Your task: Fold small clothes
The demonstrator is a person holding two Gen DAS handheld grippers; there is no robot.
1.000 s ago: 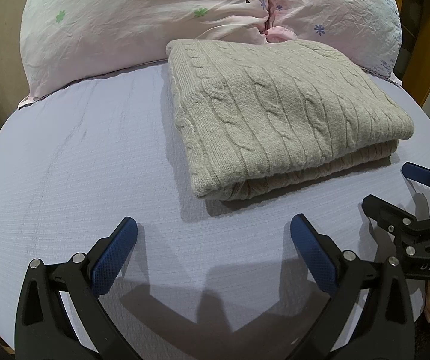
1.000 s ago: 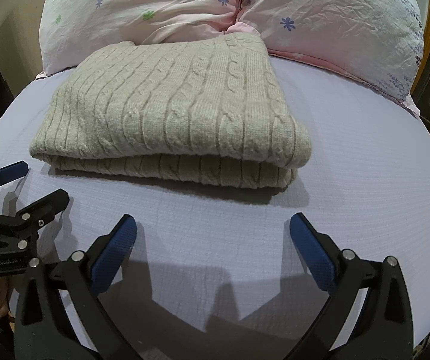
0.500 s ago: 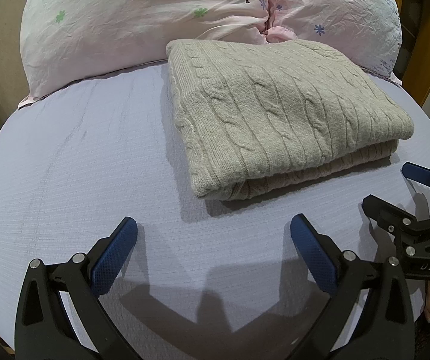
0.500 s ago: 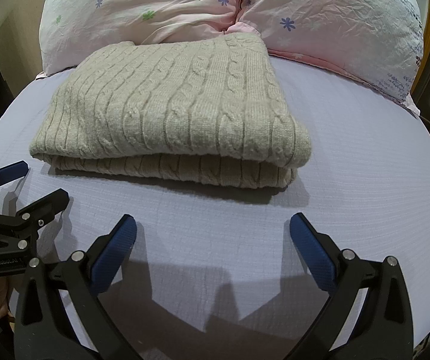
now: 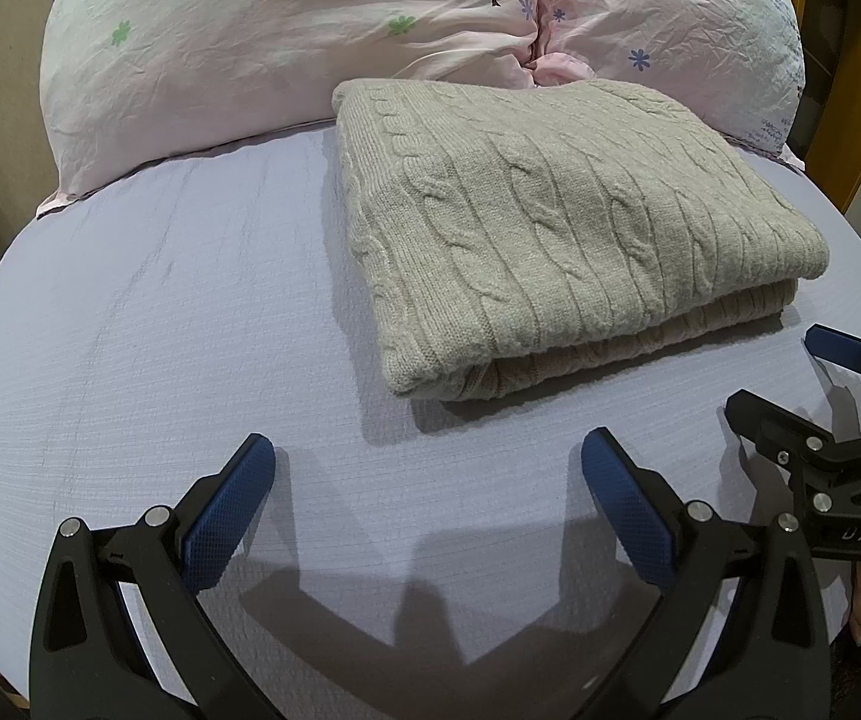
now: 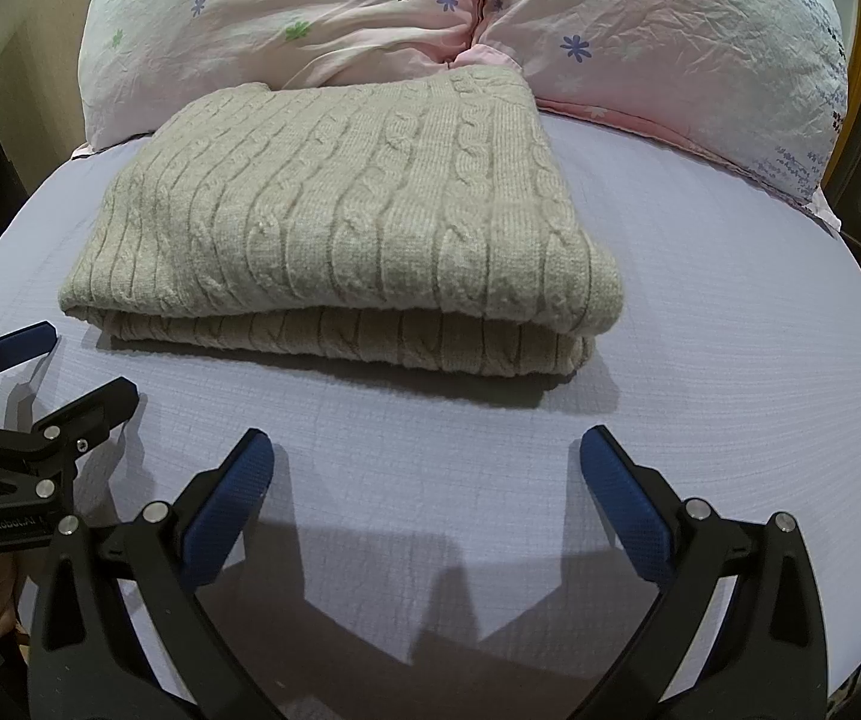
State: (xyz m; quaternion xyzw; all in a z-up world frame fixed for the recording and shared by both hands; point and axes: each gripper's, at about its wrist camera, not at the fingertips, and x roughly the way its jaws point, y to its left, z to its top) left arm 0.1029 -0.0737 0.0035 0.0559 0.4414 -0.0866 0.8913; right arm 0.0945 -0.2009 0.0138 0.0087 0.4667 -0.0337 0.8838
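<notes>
**Handling the Folded Sweater**

Jaws of the left gripper and right gripper stand apart, empty, near the sweater. It lies folded on the bed, against the pillows. Likely soft, thick, limp; pinch corner layers together.

My left gripper is black plastic, with two angular arms ending in blue fingertips textured like fine mesh. Round silver screws dot each arm. My right gripper looks the same. From the side, one body reads "DAS" in pale letters, the other "GenRobot.AI". A bit of bare skin shows beneath each.
</notes>
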